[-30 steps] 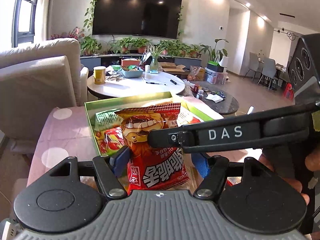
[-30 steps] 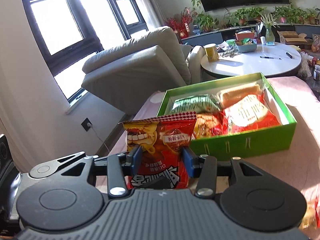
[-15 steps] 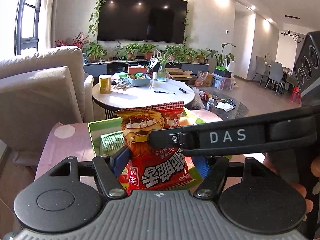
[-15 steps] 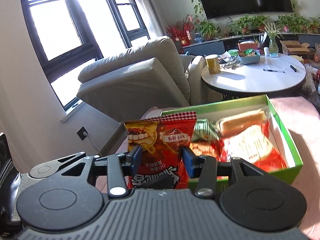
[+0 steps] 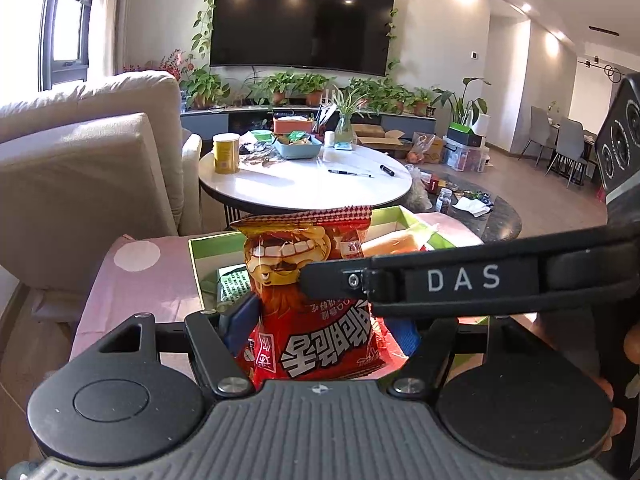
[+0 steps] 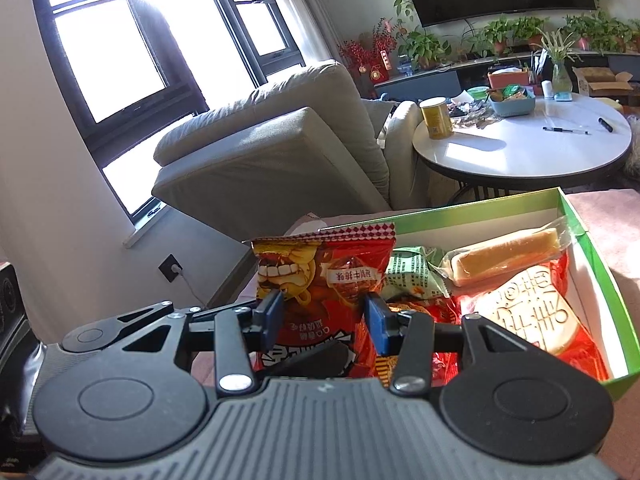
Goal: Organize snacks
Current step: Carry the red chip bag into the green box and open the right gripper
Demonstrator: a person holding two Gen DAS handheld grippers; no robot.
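A red snack bag (image 5: 316, 300) with a cartoon face stands upright between the blue pads of my left gripper (image 5: 320, 320), which is shut on it. My right gripper (image 6: 324, 316) is shut on the same red bag (image 6: 324, 276). Its black finger (image 5: 440, 280), marked DAS, crosses the left wrist view from the right. Behind the bag lies the green box (image 6: 596, 232) with a green packet (image 6: 412, 272), a yellow cake bar (image 6: 504, 256) and a red-and-white bag (image 6: 532, 312) inside. The bag is held above the box's near left part.
The box rests on a pink spotted cloth (image 5: 136, 276). A beige sofa (image 6: 272, 152) stands to the left. Beyond is a round white table (image 5: 308, 180) with a yellow can (image 5: 226, 154), a blue bowl and pens. A television hangs on the far wall.
Both grippers have risen and tilted up with the red bag held between them. The green box has dropped lower in both views and more of the room shows.
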